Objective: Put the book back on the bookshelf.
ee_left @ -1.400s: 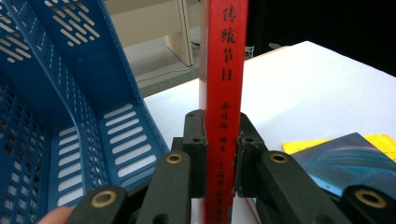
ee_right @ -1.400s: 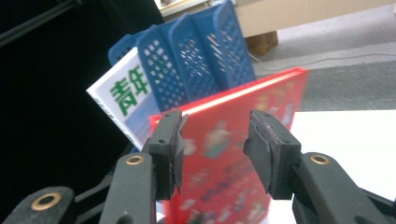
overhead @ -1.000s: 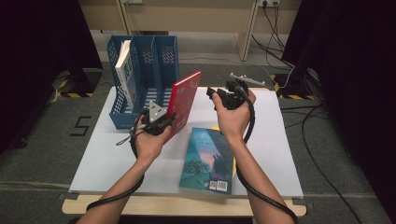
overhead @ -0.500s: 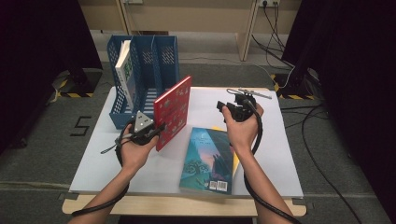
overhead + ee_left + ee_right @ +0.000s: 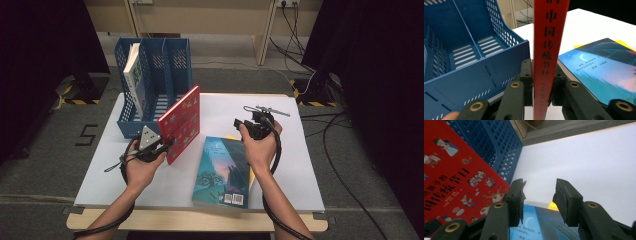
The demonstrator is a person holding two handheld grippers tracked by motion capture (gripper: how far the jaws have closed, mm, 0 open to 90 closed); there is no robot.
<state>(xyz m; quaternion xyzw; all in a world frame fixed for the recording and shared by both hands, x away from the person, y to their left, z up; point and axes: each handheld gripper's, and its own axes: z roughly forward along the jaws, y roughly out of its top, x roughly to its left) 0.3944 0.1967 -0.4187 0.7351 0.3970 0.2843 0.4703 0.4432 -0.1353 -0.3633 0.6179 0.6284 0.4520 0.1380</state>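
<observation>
Left gripper (image 5: 541,82) clamped on glossy red book's (image 5: 549,50) flat spine; right gripper (image 5: 539,200) parted, empty.

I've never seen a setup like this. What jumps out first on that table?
The red book, standing upright near the table's middle, clamped by its spine in the left tongs. Behind it sits a blue file rack, and a blue-green book lies flat at the front, with the open right tongs above its far end.
</observation>
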